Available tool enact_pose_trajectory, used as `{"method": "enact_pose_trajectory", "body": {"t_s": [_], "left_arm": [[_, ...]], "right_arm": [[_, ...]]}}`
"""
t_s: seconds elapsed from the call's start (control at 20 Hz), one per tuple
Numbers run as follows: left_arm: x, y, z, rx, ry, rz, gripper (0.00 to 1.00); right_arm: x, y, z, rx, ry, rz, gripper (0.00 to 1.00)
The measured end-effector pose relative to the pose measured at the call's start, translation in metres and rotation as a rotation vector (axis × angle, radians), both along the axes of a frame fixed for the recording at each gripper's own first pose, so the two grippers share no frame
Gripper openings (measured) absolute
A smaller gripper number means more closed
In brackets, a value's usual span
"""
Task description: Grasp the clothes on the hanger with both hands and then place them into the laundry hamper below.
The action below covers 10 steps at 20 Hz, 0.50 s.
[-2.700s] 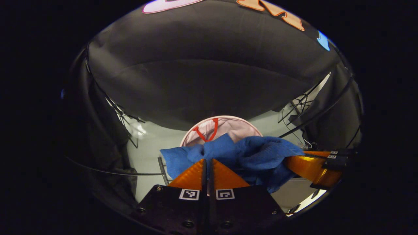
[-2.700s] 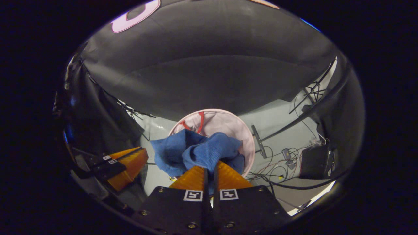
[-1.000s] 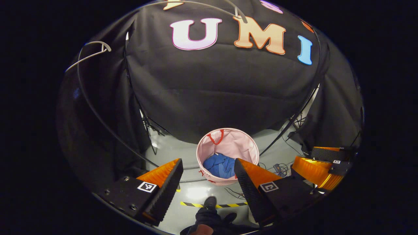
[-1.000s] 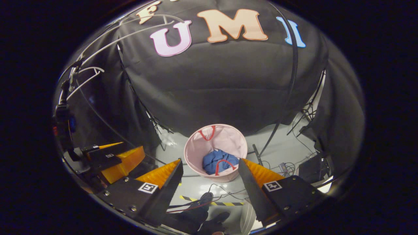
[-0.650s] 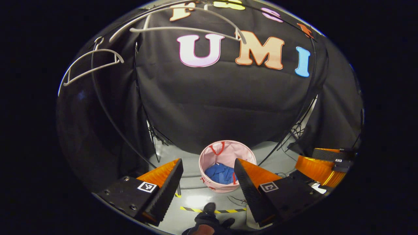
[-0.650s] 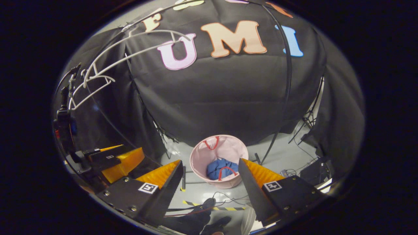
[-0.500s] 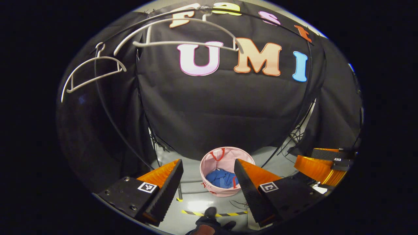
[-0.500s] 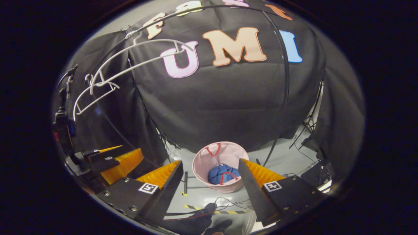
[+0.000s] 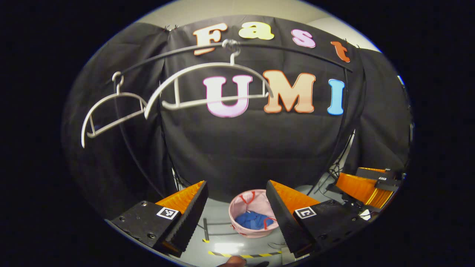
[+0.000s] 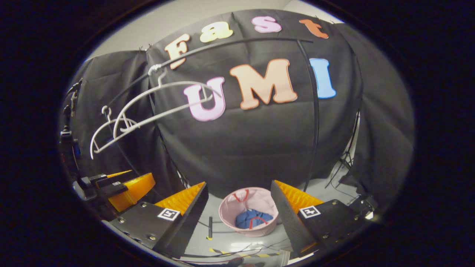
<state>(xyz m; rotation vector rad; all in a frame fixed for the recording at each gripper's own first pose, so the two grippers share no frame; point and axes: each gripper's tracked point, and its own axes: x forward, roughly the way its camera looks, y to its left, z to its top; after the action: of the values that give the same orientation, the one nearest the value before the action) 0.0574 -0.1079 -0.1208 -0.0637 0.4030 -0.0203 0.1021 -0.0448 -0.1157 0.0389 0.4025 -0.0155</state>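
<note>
While the blue clothes [image 9: 251,219] are seen bunched up at the bottom of the pink hamper [image 9: 237,204], which is parked on the grey floor [image 9: 219,246] just in front of the black cloth wall, nothing is being held by either gripper. The left gripper [image 9: 236,211] is spread wide, well above the hamper, and the right gripper [image 10: 239,211] is spread wide too. Two bare white hangers [image 9: 207,87] are left hanging side by side on the black rail [image 9: 297,52] up top. Loose cables [image 10: 241,249] and striped tape [image 9: 241,255] can be made out on the floor.
</note>
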Motion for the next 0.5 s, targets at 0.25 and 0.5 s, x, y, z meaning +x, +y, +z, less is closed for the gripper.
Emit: {"method": "enact_pose_trajectory", "body": {"t_s": [0.25, 0.5], "left_arm": [[0.007, 0.004, 0.044, -0.062, -0.104, -0.004, 0.96], [0.009, 0.019, 0.079, -0.022, -0.203, 0.012, 0.96]], "right_arm": [[-0.008, -0.027, 0.057, -0.033, -0.146, -0.027, 1.0], [-0.013, -0.021, 0.099, -0.023, -0.248, -0.017, 0.96]]}}
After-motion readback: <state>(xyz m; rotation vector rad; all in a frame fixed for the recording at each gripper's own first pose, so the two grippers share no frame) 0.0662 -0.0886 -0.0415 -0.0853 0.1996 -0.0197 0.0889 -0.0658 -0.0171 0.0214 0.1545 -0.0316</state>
